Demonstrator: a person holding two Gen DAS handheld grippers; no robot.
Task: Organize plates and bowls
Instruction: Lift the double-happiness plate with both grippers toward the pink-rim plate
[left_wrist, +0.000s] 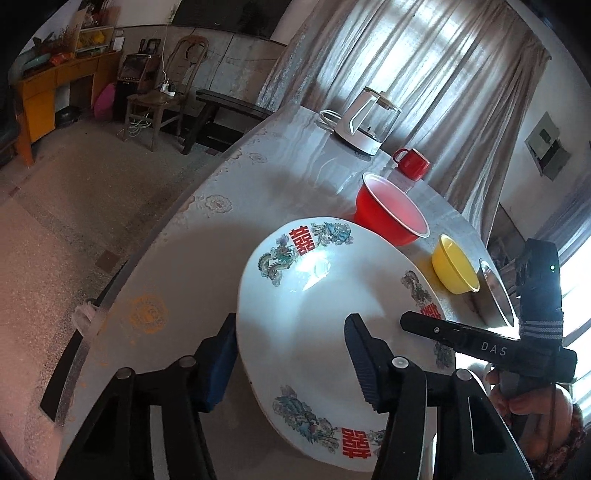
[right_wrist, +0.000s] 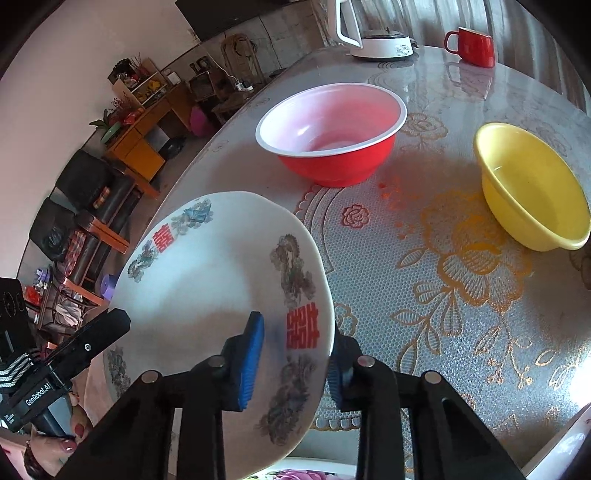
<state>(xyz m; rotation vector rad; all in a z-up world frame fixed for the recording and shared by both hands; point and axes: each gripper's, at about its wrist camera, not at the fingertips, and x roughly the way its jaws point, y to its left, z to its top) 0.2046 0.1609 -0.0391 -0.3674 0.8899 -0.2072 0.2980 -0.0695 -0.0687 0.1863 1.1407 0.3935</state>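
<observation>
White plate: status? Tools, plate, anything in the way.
Both tools straddle the white plate, rim between fingers, left and right; grip unconfirmed. Plate tilted above table. Red bowl, yellow bowl ahead.

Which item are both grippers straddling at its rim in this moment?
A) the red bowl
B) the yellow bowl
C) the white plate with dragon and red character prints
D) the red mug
C: the left gripper and the right gripper each have one finger on either side of the white plate, at opposite edges, while the red bowl, yellow bowl and red mug stand untouched on the table.
</observation>
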